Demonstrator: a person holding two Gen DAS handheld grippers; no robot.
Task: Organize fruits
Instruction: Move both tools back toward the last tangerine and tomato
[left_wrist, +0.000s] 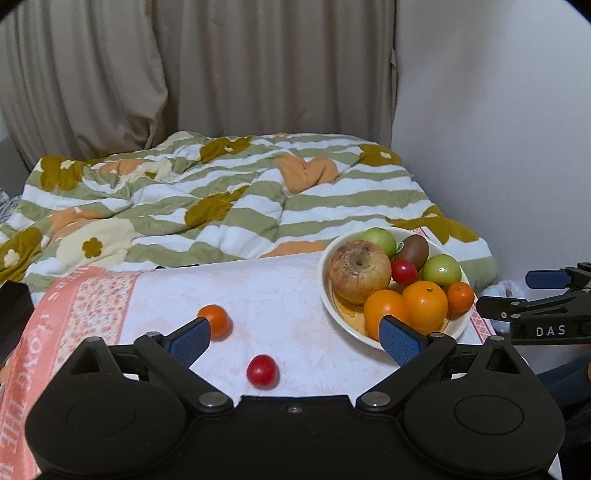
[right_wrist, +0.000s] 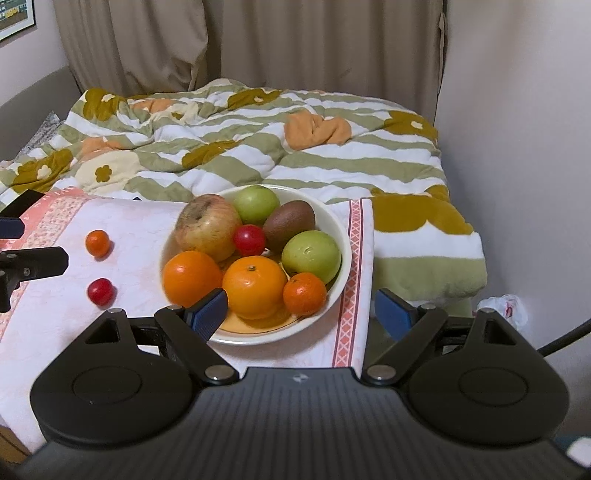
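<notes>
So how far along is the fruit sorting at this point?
Mostly done: the bowl already holds eight fruits, including the apple and kiwi. Nothing is in hand; the left gripper and right gripper are both open and empty. Left to do: the small orange and red tomato sit loose on the cloth.

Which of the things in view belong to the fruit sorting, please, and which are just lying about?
Job: bowl of fruit; loose small orange; loose red cherry tomato.
Lying about: striped floral blanket; beige curtain; crumpled plastic bag.
</notes>
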